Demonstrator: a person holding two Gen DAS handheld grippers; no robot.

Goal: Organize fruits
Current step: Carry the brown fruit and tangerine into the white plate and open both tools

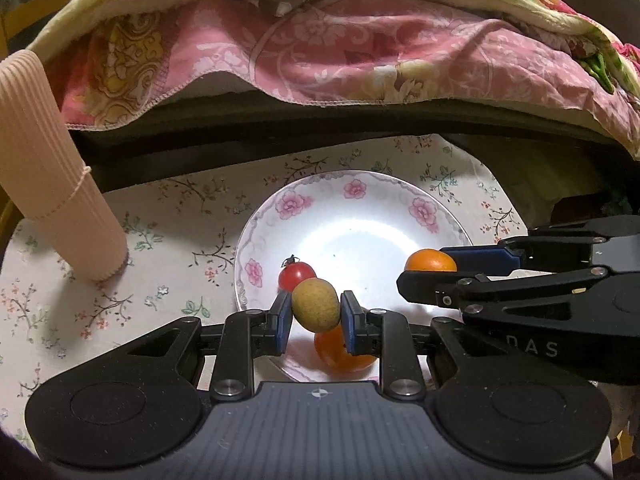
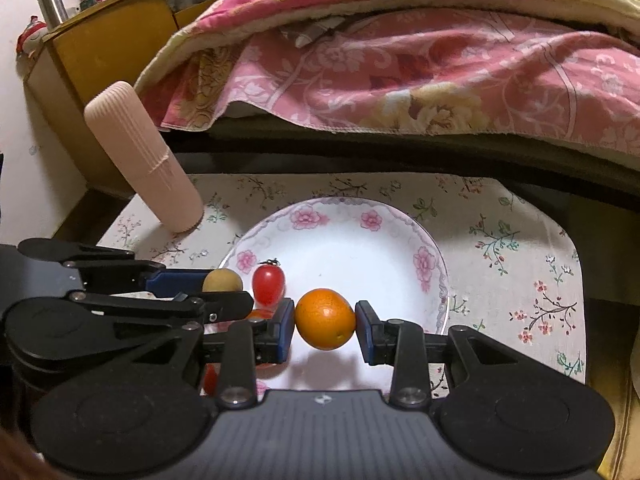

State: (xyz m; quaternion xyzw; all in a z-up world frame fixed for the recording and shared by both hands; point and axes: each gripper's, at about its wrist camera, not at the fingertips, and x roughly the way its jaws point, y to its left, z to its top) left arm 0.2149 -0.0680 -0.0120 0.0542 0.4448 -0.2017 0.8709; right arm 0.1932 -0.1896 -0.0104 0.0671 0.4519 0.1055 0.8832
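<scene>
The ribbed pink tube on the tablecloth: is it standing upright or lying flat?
Standing, though leaning. In both wrist views the ribbed pink tube rests on one end on the floral tablecloth, beside the plate.

Tan fruit (image 1: pixel 315 304) and orange (image 2: pixel 325 319) above plate (image 2: pixel 400 236).

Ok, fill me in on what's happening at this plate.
A person is sorting fruit with two handheld grippers. The left gripper holds a tan fruit over the plate; the right gripper holds an orange above it. A red tomato already sits on the plate.
</scene>
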